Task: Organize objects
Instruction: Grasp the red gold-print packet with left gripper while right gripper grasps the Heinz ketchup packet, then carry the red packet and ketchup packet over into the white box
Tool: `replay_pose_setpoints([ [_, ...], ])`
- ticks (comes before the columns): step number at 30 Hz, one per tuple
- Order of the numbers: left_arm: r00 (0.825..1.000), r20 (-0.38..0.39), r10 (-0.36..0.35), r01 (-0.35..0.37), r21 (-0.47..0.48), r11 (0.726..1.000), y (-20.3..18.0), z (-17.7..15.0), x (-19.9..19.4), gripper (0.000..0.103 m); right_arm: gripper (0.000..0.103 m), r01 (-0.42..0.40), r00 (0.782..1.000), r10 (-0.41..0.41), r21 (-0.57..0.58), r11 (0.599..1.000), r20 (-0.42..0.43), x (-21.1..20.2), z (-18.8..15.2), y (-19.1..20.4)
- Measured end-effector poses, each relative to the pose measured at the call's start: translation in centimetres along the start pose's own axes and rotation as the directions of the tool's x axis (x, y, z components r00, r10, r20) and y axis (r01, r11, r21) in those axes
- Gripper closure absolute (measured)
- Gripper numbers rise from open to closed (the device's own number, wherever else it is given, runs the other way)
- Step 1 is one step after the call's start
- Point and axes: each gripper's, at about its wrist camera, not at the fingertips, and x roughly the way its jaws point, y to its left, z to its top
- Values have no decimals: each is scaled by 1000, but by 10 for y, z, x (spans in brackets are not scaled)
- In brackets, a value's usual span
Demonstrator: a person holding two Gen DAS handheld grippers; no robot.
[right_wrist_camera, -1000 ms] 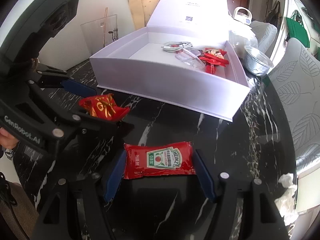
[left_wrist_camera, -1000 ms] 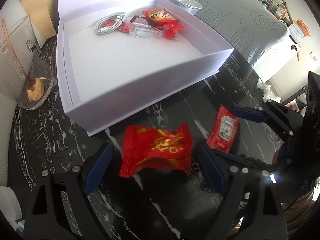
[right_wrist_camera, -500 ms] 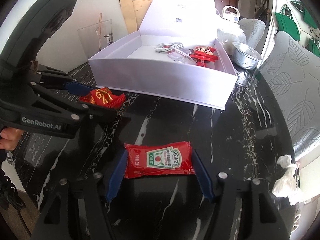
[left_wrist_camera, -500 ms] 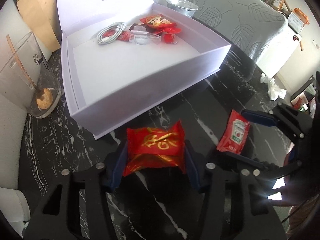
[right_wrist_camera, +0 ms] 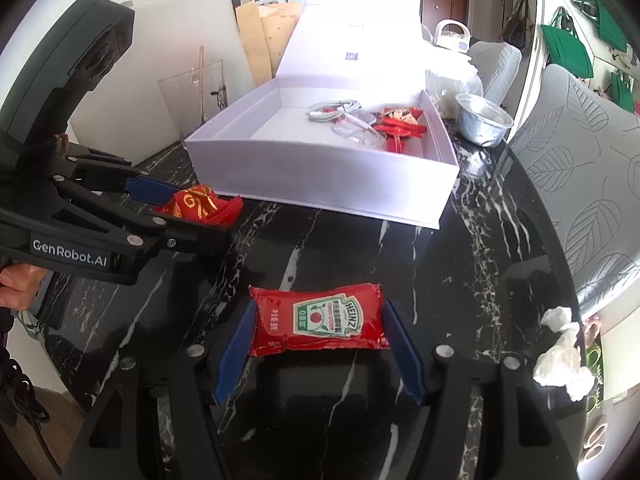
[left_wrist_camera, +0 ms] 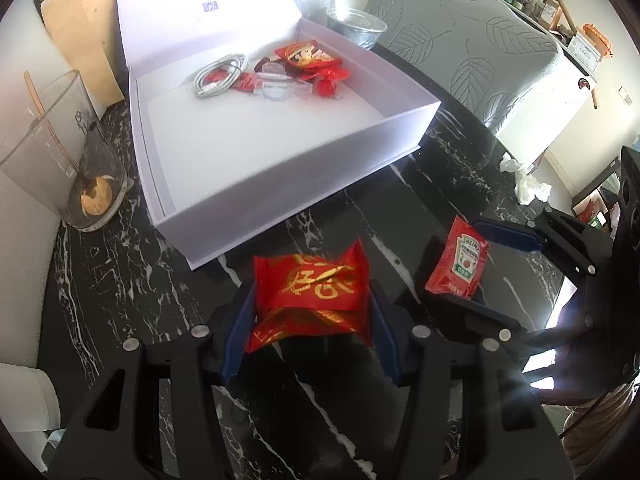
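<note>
Glossy black stone surface (left_wrist_camera: 120,288) with white veins, polished and reflecting light. Matt white cardboard box (left_wrist_camera: 304,176), smooth walls. Shiny red foil wrapper (left_wrist_camera: 310,292) with gold print, creased, between the blue rubber-looking pads (left_wrist_camera: 240,320) of the matt black plastic left claw (left_wrist_camera: 310,328). Glossy red plastic ketchup sachet (right_wrist_camera: 320,320), smooth and slightly puffed, in the right claw (right_wrist_camera: 318,340), same matt black plastic with small metal screws. Clear glass jar (left_wrist_camera: 60,152). Thin crinkled metal foil bowl (right_wrist_camera: 482,120). Crumpled white tissue paper (right_wrist_camera: 564,356). Grey cloth chair cover (right_wrist_camera: 580,168) with stitched leaf pattern. Brown paper envelope (left_wrist_camera: 76,40), matt.
</note>
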Motion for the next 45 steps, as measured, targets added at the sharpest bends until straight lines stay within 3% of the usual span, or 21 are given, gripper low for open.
replay_pose_setpoints([
  [10, 999, 49, 0, 0, -3, 1000, 0, -2, -28, 51, 38, 27, 998, -26, -19, 999, 61, -32, 9, 11],
  [26, 990, 132, 41, -35, -43, 998, 12, -10, -79, 51, 38, 10, 988, 5, -97, 995, 154, -68, 38, 35],
  [45, 985, 159, 66, -62, -26, 998, 26, 49, -81, 51, 38, -4, 982, 20, -84, 996, 188, -53, 89, 6],
])
